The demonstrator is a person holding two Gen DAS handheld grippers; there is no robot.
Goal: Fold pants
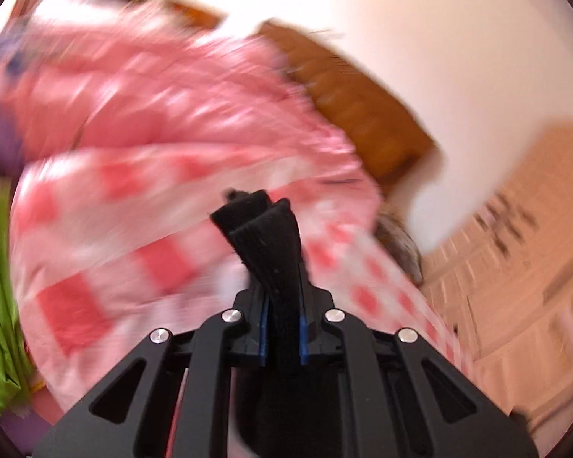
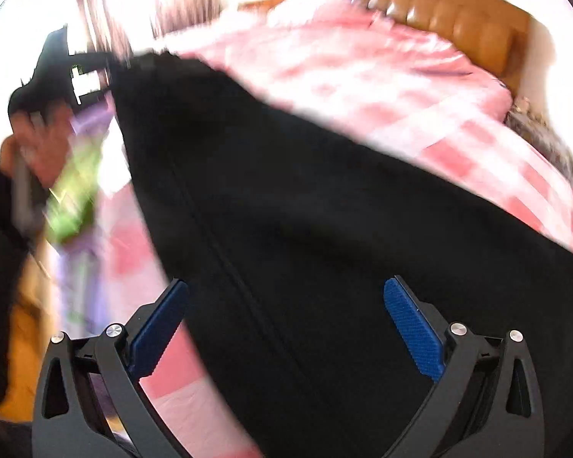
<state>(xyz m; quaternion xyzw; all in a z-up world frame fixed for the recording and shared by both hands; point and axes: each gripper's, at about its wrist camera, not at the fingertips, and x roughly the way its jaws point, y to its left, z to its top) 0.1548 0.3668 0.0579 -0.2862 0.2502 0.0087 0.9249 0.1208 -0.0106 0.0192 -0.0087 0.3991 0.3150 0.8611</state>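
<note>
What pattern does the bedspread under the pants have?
Pink-and-white checks on the bedspread, clearest in the left wrist view; the pants are plain black.

We're looking across a bed (image 1: 141, 175) dressed in a pink-and-white checked cover (image 2: 401, 87), everything streaked with blur. Behind it we see a tan padded headboard (image 2: 450, 15) against a bright white wall (image 1: 458, 57). Over on the right, we catch pale wood flooring (image 1: 515, 267). Strong light washes out the upper room.
</note>
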